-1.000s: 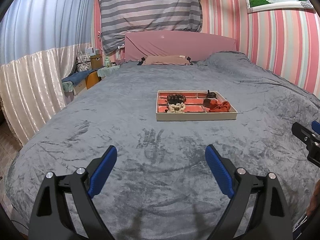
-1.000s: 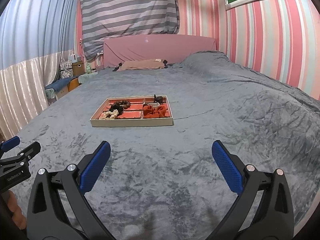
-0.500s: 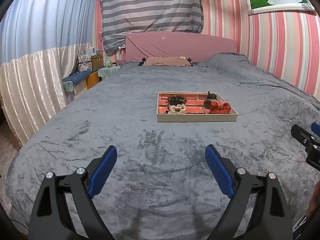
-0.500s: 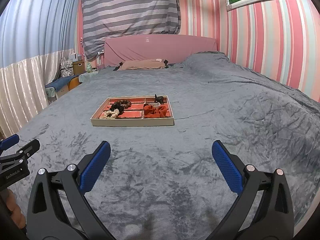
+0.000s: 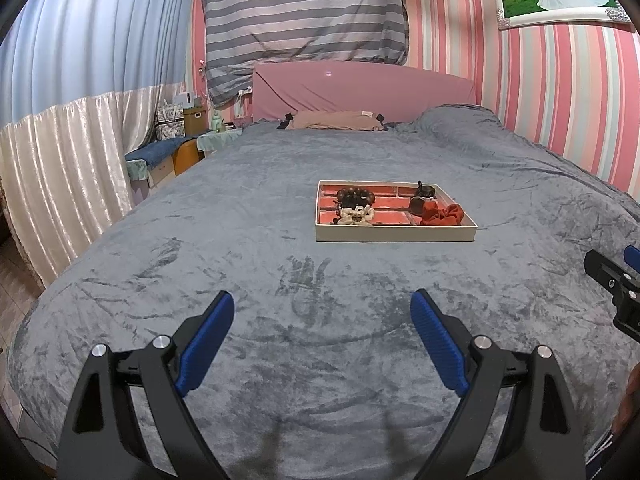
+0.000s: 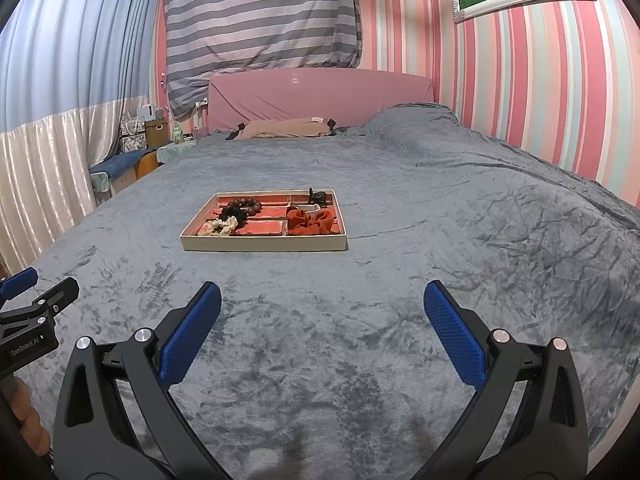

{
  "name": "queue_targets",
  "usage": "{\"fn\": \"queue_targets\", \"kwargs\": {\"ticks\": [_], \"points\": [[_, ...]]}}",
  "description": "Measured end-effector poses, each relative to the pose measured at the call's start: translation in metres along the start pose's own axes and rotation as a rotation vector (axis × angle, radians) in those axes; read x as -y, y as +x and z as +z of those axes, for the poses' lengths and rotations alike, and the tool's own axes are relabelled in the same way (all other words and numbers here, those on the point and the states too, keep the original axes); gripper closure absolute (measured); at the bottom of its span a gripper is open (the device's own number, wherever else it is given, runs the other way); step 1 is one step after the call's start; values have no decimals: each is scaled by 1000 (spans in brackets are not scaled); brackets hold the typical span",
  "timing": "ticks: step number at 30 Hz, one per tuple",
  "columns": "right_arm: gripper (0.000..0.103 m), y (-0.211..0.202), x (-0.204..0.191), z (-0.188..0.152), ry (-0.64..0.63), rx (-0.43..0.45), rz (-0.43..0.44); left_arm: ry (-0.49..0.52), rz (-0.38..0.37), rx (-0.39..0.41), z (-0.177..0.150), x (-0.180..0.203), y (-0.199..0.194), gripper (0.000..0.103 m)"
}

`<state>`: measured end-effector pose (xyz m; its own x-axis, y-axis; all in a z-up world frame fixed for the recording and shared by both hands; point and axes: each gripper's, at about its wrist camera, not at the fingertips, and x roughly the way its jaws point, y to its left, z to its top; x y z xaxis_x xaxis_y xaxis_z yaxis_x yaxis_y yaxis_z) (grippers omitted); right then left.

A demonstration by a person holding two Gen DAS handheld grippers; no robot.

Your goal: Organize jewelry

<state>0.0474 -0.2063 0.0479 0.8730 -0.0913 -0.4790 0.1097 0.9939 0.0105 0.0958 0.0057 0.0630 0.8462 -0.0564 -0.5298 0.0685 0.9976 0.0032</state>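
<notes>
Your jewelry tray (image 5: pixel 396 234), cream-walled with red compartments holding dark beads (image 5: pixel 355 196), a pale bracelet (image 5: pixel 356 215) and red scrunchie (image 5: pixel 444 214), sits mid-bed (image 5: pixel 320 320). Both grippers (image 5: pixel 322 312) (image 6: pixel 322 304) hover well short, fingers spread wide, empty.

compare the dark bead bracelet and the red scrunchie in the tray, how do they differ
The bead bracelet is dark brown, hard round beads; the scrunchie is red, soft gathered cloth. The bracelet lies at the tray's far left, the scrunchie near right. Both lie loose in the tray, ungripped.
</notes>
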Motion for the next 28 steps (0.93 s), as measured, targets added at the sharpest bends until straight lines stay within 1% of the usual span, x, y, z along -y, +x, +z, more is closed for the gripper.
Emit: {"fn": "queue_targets", "kwargs": {"ticks": [25, 26, 27, 28], "points": [[4, 5, 4, -1, -4, -12, 4, -1, -1, -4, -3, -4, 2, 15], [4, 5, 4, -1, -4, -11, 4, -2, -3, -4, -3, -4, 2, 14], [4, 5, 4, -1, -4, -11, 3, 0, 0, -2, -4, -5, 2, 9], [4, 5, 5, -1, -5, -13, 3, 1, 7, 4, -4, -6, 2, 8]]}}
